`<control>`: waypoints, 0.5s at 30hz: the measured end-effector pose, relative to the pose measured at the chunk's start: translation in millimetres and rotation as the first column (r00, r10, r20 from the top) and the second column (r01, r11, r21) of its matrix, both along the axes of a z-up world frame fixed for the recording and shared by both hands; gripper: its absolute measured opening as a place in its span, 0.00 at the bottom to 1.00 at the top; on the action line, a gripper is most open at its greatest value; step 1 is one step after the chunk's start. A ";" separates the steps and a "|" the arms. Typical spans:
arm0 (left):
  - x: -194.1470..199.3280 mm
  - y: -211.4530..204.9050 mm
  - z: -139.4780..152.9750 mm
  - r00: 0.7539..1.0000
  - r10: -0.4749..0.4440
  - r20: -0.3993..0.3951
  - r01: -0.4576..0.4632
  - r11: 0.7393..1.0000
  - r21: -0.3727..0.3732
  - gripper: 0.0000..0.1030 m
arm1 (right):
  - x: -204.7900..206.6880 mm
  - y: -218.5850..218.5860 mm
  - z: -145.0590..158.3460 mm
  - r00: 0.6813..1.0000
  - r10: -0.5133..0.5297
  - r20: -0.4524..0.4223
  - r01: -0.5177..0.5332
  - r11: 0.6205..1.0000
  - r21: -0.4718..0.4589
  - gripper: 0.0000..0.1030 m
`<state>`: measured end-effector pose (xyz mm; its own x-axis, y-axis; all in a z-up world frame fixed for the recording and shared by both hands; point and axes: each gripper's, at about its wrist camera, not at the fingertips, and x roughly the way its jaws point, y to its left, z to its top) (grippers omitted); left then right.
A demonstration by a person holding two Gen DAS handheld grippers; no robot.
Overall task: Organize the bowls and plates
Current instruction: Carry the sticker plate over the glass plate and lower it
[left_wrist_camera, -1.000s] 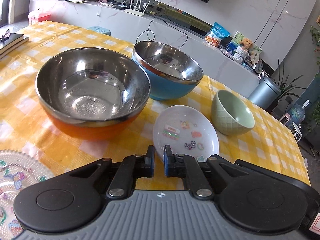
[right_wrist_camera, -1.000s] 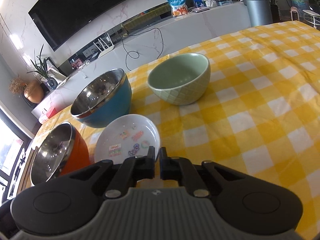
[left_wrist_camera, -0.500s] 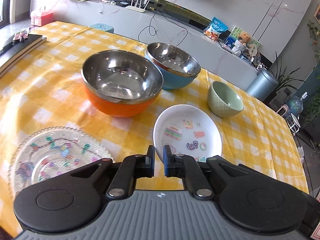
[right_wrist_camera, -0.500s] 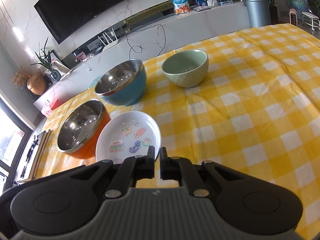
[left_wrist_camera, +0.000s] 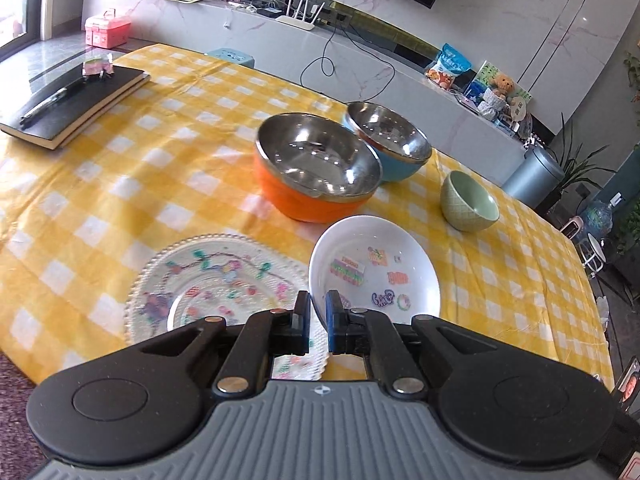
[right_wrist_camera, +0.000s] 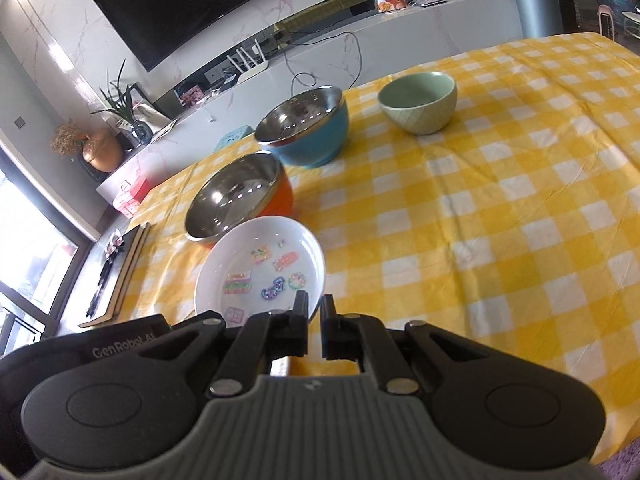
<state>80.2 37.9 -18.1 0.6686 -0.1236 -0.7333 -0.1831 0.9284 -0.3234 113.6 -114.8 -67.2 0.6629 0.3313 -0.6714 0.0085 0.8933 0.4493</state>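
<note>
The table (left_wrist_camera: 120, 168), draped in a yellow-and-white checked cloth, is seen carrying every dish separately, so the sorting is judged to be barely begun. The clear patterned plate (left_wrist_camera: 208, 280) is laid flat at the near edge in the left wrist view, its rim partly hidden by the left gripper (left_wrist_camera: 318, 320). Beyond it the orange steel bowl (left_wrist_camera: 316, 176) is set upright, and the blue steel bowl (left_wrist_camera: 390, 148) is placed just behind it, so close that contact cannot be ruled out. The white dish (left_wrist_camera: 376, 268) with coloured stickers is held at its near rim from both sides: the fingers of the left gripper are clenched on the rim's left part, and the fingers of the right gripper (right_wrist_camera: 314, 316) are clamped on its right part, as is shown in the right wrist view. The dish is seen overlapping the clear plate's edge and the orange bowl's foot, so it is judged to be lifted off the cloth, though this cannot be confirmed. The green ceramic bowl (left_wrist_camera: 470, 202) is left alone, well apart toward the far right. No stack has been formed yet; the nesting of the three bowls and the placing of the dish on the plate are judged to be outstanding. A black notebook (left_wrist_camera: 72, 104) is left at the far left corner.
</note>
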 end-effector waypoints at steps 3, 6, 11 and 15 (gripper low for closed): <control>-5.2 10.8 0.3 1.000 0.016 -0.015 -0.016 1.000 -0.005 0.08 | -5.4 11.5 3.8 1.000 0.025 0.007 -0.025 1.000 -0.002 0.02; -9.2 22.3 1.0 0.999 0.029 -0.022 -0.029 0.999 -0.013 0.08 | -7.4 20.3 3.7 0.999 0.044 -0.001 -0.044 0.999 0.003 0.02; -14.3 39.1 -1.5 0.998 0.051 -0.033 -0.052 0.998 -0.023 0.08 | -9.4 36.1 -1.1 0.997 0.072 -0.022 -0.072 0.997 0.008 0.02; -16.2 53.8 -9.3 0.995 0.076 -0.060 -0.079 0.996 -0.040 0.08 | -7.6 48.9 -7.0 0.994 0.099 -0.046 -0.099 0.995 0.006 0.02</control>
<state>64.0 91.7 -27.4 0.6333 -0.1046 -0.7668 -0.2736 0.8966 -0.3483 106.0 -65.9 -74.3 0.5948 0.3960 -0.6996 -0.0589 0.8894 0.4533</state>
